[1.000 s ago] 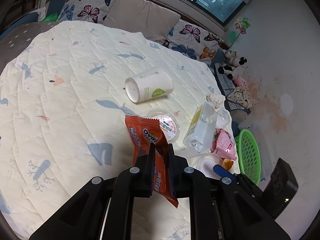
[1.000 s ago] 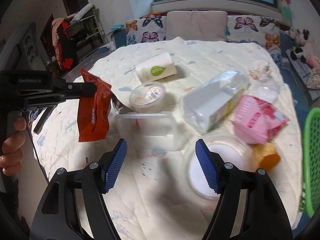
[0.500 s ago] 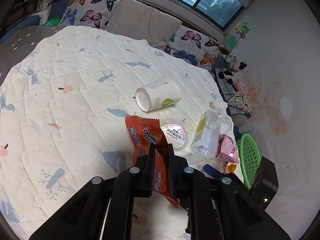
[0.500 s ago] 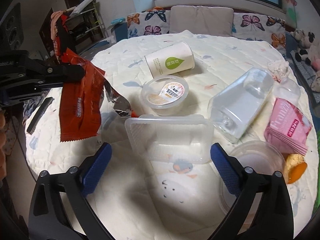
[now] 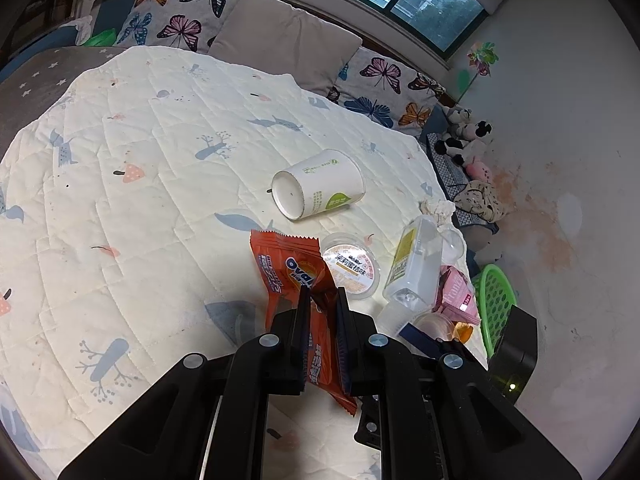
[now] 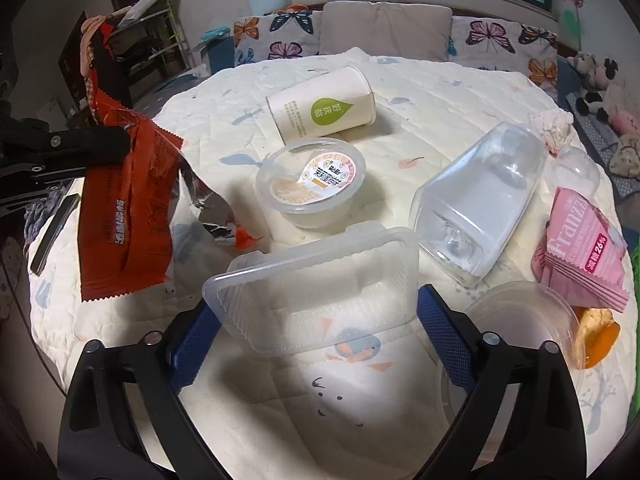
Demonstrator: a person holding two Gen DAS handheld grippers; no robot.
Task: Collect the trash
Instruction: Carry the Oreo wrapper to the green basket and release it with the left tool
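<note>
My left gripper is shut on an orange snack wrapper and holds it above the quilted mat; the wrapper also shows in the right wrist view. My right gripper is open, its blue pads on either side of a clear rectangular plastic tray that lies between them. Beyond lie a round pudding cup, a tipped paper cup, a clear bottle, a pink packet and a clear lid.
A green basket stands off the mat's right edge. An orange peel lies by the lid. A crumpled tissue and a clear dome cup sit at the far right. Cushions line the back.
My right gripper has moved forward and opened wider, so the clear tray now lies between its pads. My left gripper has drawn back and up with the wrapper.
</note>
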